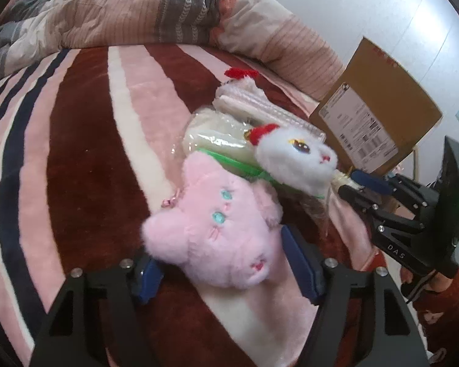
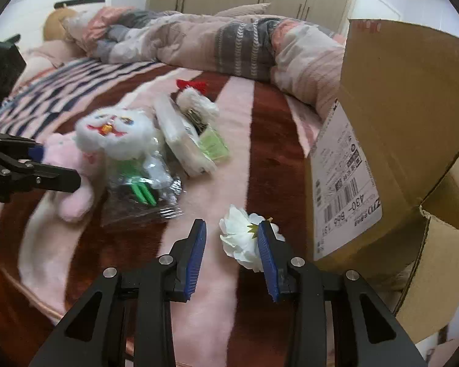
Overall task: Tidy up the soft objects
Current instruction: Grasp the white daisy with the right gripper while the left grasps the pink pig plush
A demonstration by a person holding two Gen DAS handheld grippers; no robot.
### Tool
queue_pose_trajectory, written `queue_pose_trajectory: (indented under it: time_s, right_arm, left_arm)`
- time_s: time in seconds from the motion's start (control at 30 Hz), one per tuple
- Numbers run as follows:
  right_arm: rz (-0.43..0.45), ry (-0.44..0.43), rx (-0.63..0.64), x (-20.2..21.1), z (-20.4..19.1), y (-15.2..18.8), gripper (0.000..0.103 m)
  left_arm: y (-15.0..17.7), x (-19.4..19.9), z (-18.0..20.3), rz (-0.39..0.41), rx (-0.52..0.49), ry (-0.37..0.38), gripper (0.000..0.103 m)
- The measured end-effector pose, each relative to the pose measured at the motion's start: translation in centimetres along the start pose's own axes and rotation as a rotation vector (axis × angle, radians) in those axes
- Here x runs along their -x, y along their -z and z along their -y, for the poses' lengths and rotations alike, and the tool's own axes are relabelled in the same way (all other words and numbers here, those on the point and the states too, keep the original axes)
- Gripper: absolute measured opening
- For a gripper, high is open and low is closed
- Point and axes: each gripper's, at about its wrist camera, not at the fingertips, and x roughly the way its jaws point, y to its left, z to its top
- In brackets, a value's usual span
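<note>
A pink plush cat (image 1: 220,229) lies on the striped blanket between the wide-open fingers of my left gripper (image 1: 226,263); I cannot tell whether the pads touch it. It also shows in the right wrist view (image 2: 73,165). A white plush cat with red trim (image 1: 296,159) (image 2: 116,134) lies behind it on clear plastic bags (image 2: 140,195). My right gripper (image 2: 232,244) is open, with a white fabric flower (image 2: 244,238) lying against its right finger. In the left wrist view the right gripper (image 1: 361,186) sits beside the white cat.
An open cardboard box (image 2: 391,140) (image 1: 379,113) stands at the bed's right edge. A rumpled quilt (image 2: 217,42) lies across the far side. Packaged soft items (image 2: 183,140) and a red bow (image 2: 192,85) lie behind the toys on the striped blanket (image 2: 260,140).
</note>
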Motion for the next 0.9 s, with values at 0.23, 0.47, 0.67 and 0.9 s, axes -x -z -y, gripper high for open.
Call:
queue_pose_trajectory:
  time_s: [0.23,0.47,0.67,0.9]
  right_arm:
    - [0.003,0.125,0.045,0.0,-0.7,0.7,0.017]
    - [0.060,0.094,0.036,2.0,-0.3,0.2,0.008]
    - [0.121,0.047,0.046,4.8,-1.0,-1.7,0.007]
    - [0.228,-0.103,0.046,9.3,-0.5,-6.2,0.007]
  left_arm:
    - [0.2,-0.8,0.8,0.002,-0.032,-0.032,0.041]
    - [0.0,0.4,0.9,0.025,-0.040,-0.019,0.038]
    - [-0.1,2.7,0.3,0.064,-0.035,-0.041,0.038]
    - [-1.6,7.3,1.0,0.128,-0.059,-0.112,0.038]
